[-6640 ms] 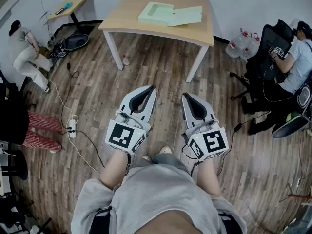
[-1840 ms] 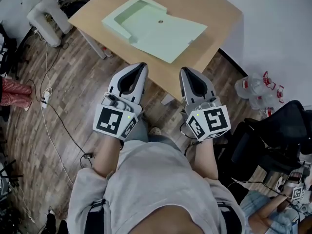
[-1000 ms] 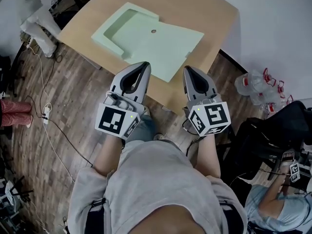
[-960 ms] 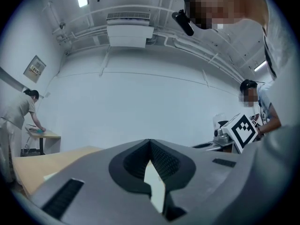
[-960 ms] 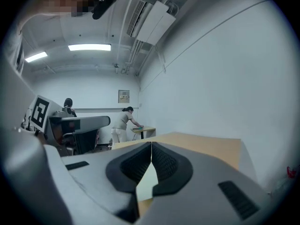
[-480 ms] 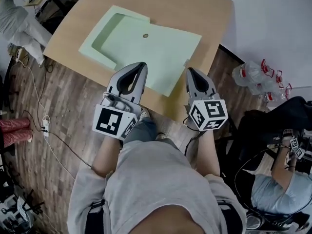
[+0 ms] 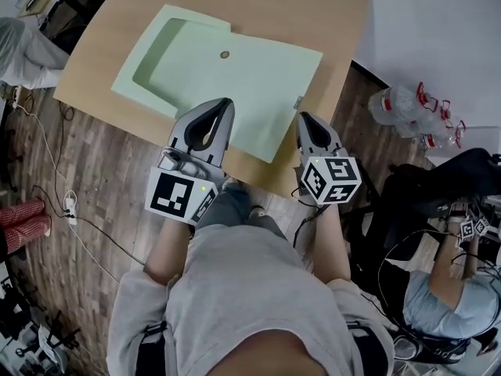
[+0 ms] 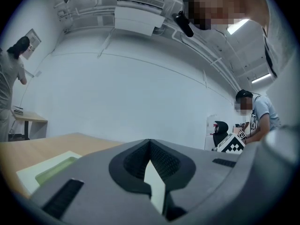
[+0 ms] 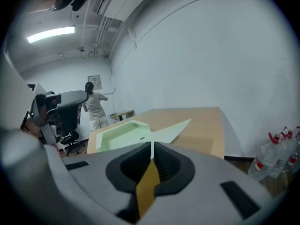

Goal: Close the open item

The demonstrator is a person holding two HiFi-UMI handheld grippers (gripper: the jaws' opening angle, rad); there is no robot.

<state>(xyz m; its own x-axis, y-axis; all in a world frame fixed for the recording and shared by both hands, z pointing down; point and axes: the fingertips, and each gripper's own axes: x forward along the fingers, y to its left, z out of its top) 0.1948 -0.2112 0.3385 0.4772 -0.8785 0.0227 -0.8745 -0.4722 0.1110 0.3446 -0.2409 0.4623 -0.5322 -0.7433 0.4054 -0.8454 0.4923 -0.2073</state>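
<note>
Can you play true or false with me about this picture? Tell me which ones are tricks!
1. The green box on the table is open, with its lid lying flat. True.
2. The left claw is holding the lid. False: it is shut and holds nothing.
3. The right claw is shut. True.
4. The water bottles stand on the table. False: they are down on the floor, beside the table.
</note>
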